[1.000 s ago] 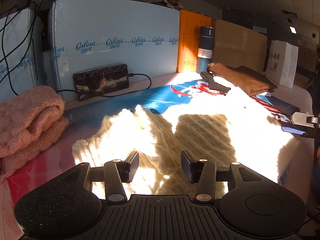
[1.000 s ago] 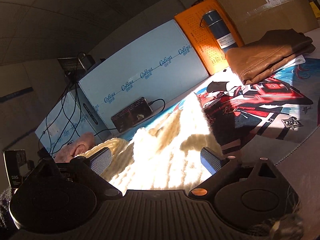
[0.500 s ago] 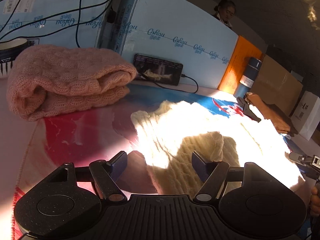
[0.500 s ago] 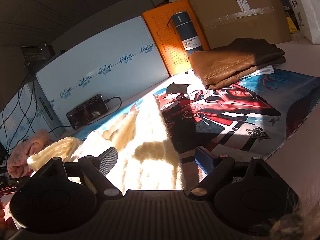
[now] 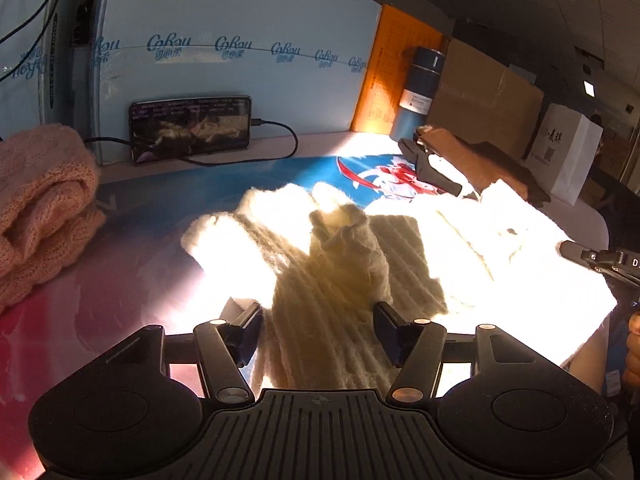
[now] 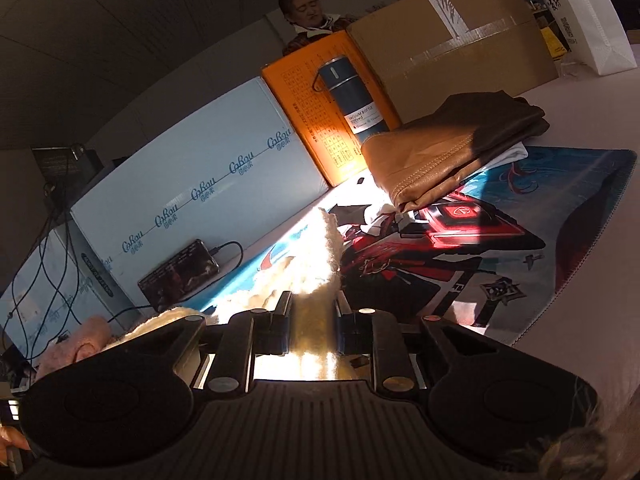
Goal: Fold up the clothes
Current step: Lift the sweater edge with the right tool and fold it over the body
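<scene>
A cream knit sweater (image 5: 344, 248) lies rumpled on the printed mat (image 5: 224, 188), brightly sunlit. My left gripper (image 5: 316, 320) is open, its fingers either side of a bunched part of the sweater near its front edge. My right gripper (image 6: 312, 312) is shut on a fold of the sweater (image 6: 316, 276), which rises between its fingers; it also shows at the right edge of the left wrist view (image 5: 600, 260). A folded pink knit garment (image 5: 40, 208) lies at the left. A folded brown garment (image 6: 452, 152) lies at the back right.
A phone (image 5: 192, 128) on a cable leans against the pale blue boxes (image 5: 240, 52) at the back. An orange box (image 6: 332, 116), a blue vacuum bottle (image 6: 352, 96), a cardboard box (image 6: 452, 32) and a white paper bag (image 5: 564, 152) stand behind. A person (image 6: 308, 12) sits beyond.
My right gripper has closed on a fold of the cream sweater. My left gripper has swung back right over the sweater and stays open.
</scene>
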Demonstrator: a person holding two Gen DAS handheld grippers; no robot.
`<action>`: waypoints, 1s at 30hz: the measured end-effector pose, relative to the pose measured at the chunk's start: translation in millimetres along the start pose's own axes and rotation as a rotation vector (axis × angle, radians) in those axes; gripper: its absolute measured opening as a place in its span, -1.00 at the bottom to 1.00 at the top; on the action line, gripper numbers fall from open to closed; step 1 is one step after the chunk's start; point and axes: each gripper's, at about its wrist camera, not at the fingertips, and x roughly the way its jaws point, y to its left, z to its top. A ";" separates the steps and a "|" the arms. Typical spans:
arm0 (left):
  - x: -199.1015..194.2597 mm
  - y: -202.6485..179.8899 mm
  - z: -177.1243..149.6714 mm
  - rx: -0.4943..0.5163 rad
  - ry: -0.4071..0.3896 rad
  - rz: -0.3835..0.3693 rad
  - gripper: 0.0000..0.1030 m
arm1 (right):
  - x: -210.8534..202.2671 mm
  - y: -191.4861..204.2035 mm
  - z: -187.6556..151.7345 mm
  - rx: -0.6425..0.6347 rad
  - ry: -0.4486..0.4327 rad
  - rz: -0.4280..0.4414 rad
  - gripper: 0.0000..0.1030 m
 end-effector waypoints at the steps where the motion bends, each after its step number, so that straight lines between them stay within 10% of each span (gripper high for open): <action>1: 1.6 1.7 5.3 -0.004 -0.023 0.005 0.47 | -3.0 -1.8 2.8 0.022 -0.014 0.009 -0.65; 13: -33.1 67.9 -5.5 -0.372 -0.360 -0.192 0.78 | 12.4 -0.8 10.5 0.228 -0.025 0.198 -0.67; 20: -11.0 30.6 0.5 -0.138 -0.232 0.157 0.81 | 16.8 10.3 9.6 0.233 -0.022 0.247 -0.68; 30: 8.7 41.9 -1.7 -0.178 -0.096 0.145 0.83 | 67.9 73.7 9.4 0.302 0.111 0.559 -0.68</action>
